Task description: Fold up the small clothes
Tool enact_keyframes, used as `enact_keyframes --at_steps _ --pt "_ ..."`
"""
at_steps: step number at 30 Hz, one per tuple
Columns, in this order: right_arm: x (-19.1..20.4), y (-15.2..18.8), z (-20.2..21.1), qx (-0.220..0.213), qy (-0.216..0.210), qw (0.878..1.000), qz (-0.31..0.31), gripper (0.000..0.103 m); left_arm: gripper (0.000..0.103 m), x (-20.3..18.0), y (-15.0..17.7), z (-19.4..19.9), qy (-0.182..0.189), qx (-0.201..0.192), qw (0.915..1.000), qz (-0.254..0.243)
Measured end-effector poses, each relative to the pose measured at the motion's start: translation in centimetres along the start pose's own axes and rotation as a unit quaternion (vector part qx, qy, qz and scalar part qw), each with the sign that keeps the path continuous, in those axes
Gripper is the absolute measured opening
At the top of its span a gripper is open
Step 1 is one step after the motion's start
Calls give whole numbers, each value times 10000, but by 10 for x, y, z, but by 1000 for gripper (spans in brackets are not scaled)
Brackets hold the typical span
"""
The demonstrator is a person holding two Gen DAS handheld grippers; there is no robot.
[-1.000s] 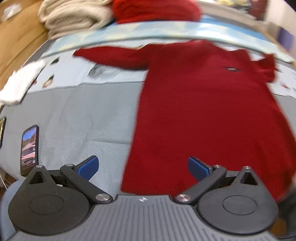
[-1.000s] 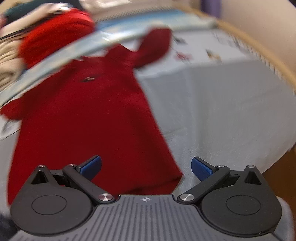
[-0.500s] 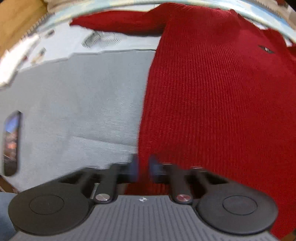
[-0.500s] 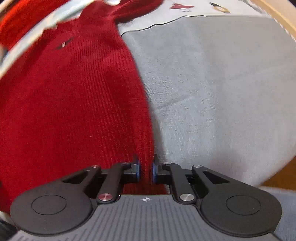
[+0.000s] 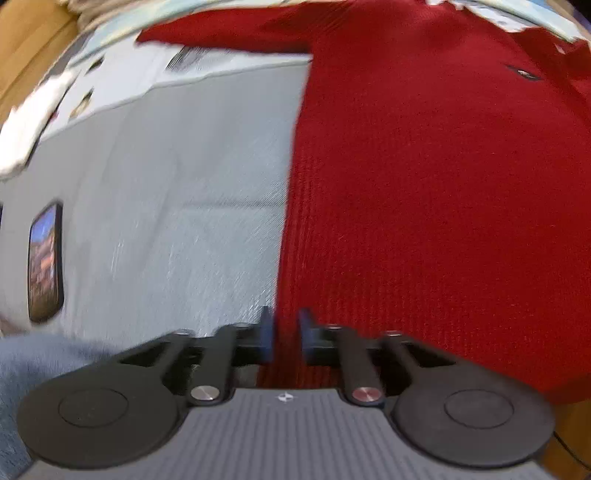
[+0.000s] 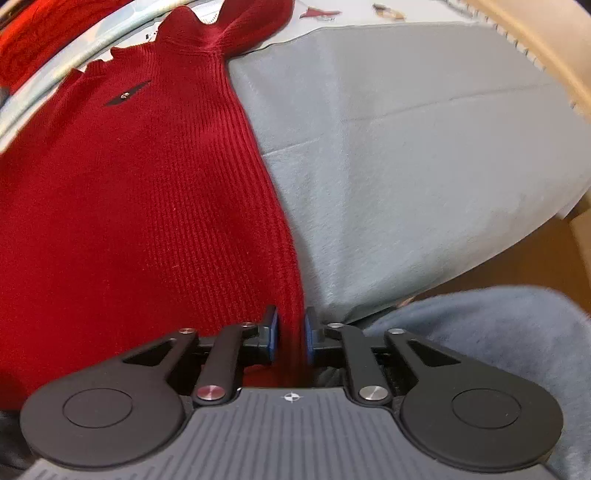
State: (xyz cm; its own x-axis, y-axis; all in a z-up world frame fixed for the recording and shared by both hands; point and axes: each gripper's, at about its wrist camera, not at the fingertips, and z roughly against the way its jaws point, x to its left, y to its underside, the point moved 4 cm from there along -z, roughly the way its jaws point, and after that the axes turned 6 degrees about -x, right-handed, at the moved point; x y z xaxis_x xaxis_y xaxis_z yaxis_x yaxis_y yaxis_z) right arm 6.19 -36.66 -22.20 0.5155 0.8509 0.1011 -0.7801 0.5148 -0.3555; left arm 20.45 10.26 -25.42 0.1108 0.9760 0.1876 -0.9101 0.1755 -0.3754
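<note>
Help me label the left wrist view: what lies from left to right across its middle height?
Phone → grey cloth → red sweater.

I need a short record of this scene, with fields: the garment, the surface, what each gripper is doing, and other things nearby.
garment: red knit sweater, lying flat, one sleeve spread out to the side
surface: grey cloth over the table
left gripper: at the sweater's bottom corner, jaws opening, red edge between them
right gripper: at the opposite bottom corner, jaws opening, hem between them
nearby: phone with lit screen lying on the cloth; white cloth at the far edge
</note>
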Motion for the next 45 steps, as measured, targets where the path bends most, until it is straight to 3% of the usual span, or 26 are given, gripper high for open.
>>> enact_keyframes --at_steps 1,2,3,4,10,13,17,20,23,27,29,31,32,33,34,35,36,38,41,43,45 --pt "2 -3 6 -130 87 9998 76 47 76 5 -2 0 71 48 9999 129" --pt "4 -7 11 -365 67 9992 135 58 93 9 -6 4 182 -89 9994 264" --pt "8 -11 19 -619 0 9979 183 78 97 15 -11 10 225 -315 9985 398" --pt "13 -14 29 -806 -43 9964 243 85 102 20 -18 17 202 -518 9971 524" --pt "53 -42 43 -1495 -722 9849 489 85 102 68 -85 24 248 -1084 9844 1365" --pt "62 -65 39 -1491 -938 9835 426 85 93 90 -133 13 314 -1206 9786 1635" --pt "100 -96 29 -1331 -995 9847 519 85 92 118 -205 -28 236 -1313 9657 2226" --pt "129 -122 4 -1242 -1023 9857 500 85 92 138 -253 -75 546 -1137 9502 2851" --pt "154 -128 -7 -1192 -1083 9848 650 85 92 152 -289 -122 534 -887 9350 3391" --pt "180 -132 -25 -1228 -958 9815 1115 85 89 168 -316 -173 594 -534 9247 3722" --pt "194 -133 -34 -1220 -880 9796 1333 85 89 174 -327 -187 679 -560 9126 3994" --pt "205 -134 -43 -1166 -800 9790 1468 85 88 181 -340 -191 660 -662 8950 4363" --pt "210 -133 -48 -1107 -752 9790 1537 85 71 182 -349 -194 702 -652 8888 4481" --pt "215 -133 -50 -1062 -738 9789 1581 85 48 182 -354 -194 571 -611 8917 4449" --pt "218 -133 -51 -1042 -745 9787 1607 85 14 181 -359 -193 202 -490 9041 4241" --pt "221 -133 -50 -1059 -773 9780 1620 85 14 181 -361 -190 82 -509 9106 4100" --pt "225 -134 -48 -1096 -821 9768 1648 85 13 184 -356 -181 -36 -656 9062 4177" --pt "231 -134 -43 -1203 -856 9733 1758 85 12 194 -335 -161 -200 -815 8910 4462" --pt "239 -134 -41 -1324 -836 9712 1797 85 12 215 -277 -140 -323 -880 8561 5082" --pt "241 -133 -42 -1248 -914 9730 1711 85 13 225 -237 -156 -320 -555 8517 5202" --pt "242 -132 -45 -1130 -998 9749 1638 85 18 229 -217 -158 103 -949 8487 5203"
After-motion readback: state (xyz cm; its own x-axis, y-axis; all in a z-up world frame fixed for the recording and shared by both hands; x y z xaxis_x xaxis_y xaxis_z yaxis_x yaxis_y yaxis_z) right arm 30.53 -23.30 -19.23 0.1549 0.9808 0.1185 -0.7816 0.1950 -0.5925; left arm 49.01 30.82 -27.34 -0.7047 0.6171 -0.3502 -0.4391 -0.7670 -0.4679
